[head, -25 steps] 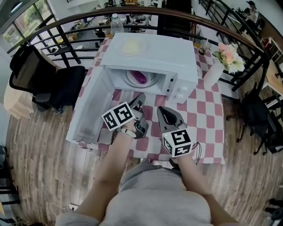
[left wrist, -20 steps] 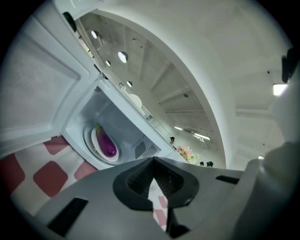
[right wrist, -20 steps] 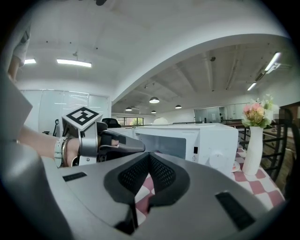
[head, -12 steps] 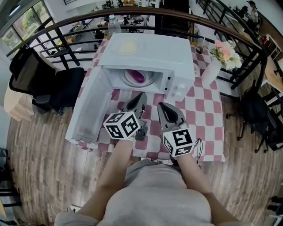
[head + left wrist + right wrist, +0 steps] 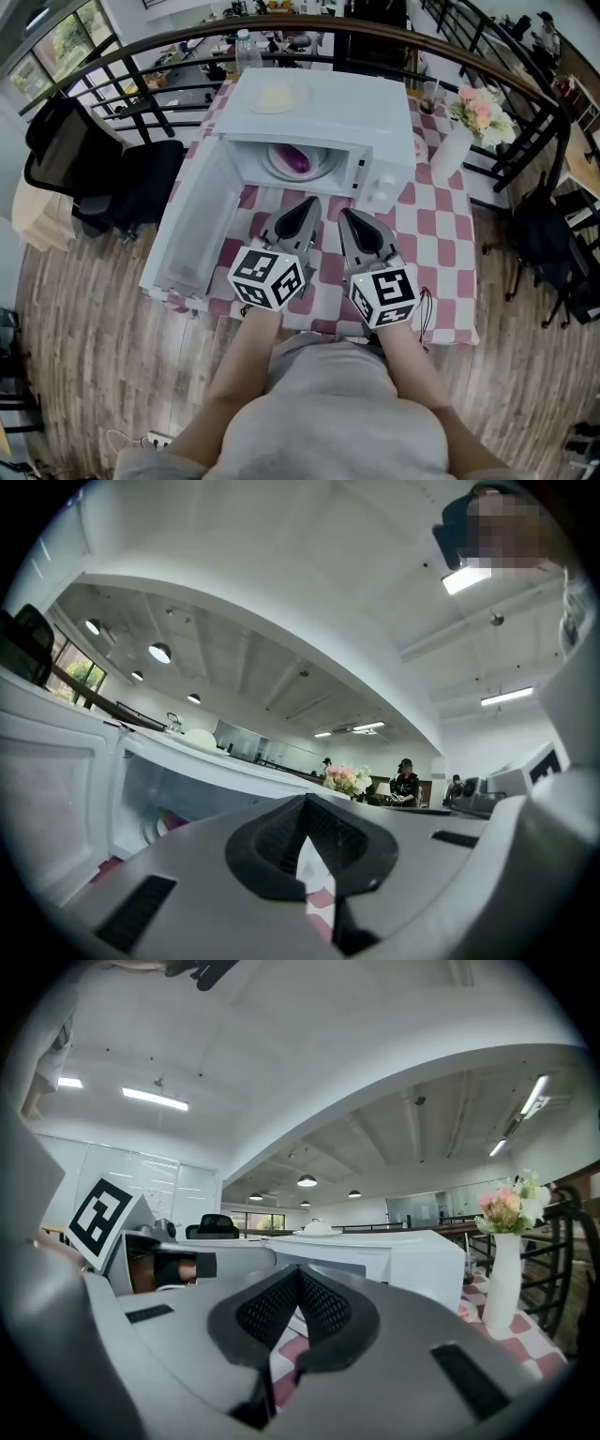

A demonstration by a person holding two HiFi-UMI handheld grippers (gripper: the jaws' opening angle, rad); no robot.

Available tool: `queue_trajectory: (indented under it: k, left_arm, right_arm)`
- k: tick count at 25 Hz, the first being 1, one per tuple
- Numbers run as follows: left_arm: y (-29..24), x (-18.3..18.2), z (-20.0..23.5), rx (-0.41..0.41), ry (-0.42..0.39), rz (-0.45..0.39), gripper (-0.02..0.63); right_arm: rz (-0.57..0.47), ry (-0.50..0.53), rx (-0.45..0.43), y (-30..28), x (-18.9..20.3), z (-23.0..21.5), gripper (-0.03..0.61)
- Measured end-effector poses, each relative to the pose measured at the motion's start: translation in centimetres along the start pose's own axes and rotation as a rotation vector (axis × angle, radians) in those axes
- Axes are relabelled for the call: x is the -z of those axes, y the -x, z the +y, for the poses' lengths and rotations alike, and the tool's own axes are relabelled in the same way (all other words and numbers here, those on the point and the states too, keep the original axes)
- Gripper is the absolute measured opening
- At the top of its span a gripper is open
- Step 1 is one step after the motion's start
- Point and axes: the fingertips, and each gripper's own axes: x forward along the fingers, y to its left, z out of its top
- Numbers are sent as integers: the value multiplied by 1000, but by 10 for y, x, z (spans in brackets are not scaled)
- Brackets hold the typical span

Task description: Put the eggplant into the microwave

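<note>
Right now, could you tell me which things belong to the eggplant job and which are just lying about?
Job: eggplant, inside the microwave; its open door; left gripper and right gripper, both shut, empty.
Lying about: flower vase, bottle, chair, plate on the microwave.

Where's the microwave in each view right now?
Head view: microwave upper centre, door swung open on its left.
Left gripper view: microwave at left, cavity showing.
Right gripper view: microwave at centre.
Shared landmark: flower vase, right of the microwave in every view.
</note>
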Motion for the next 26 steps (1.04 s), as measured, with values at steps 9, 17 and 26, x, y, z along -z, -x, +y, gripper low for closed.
queue_trajectory:
  k: [9, 17, 26]
  left_arm:
    - [2, 0, -14, 8, -89, -8, 2]
    - [5, 0, -23, 22, -136, -8, 2]
    - [8, 1, -28, 13, -172, -5, 2]
  right_arm:
    - [-4, 12, -9, 1, -3, 3, 23]
    - [-4, 9, -20, 1, -3, 8, 25]
    - [-19, 3, -20, 6, -5, 10, 25]
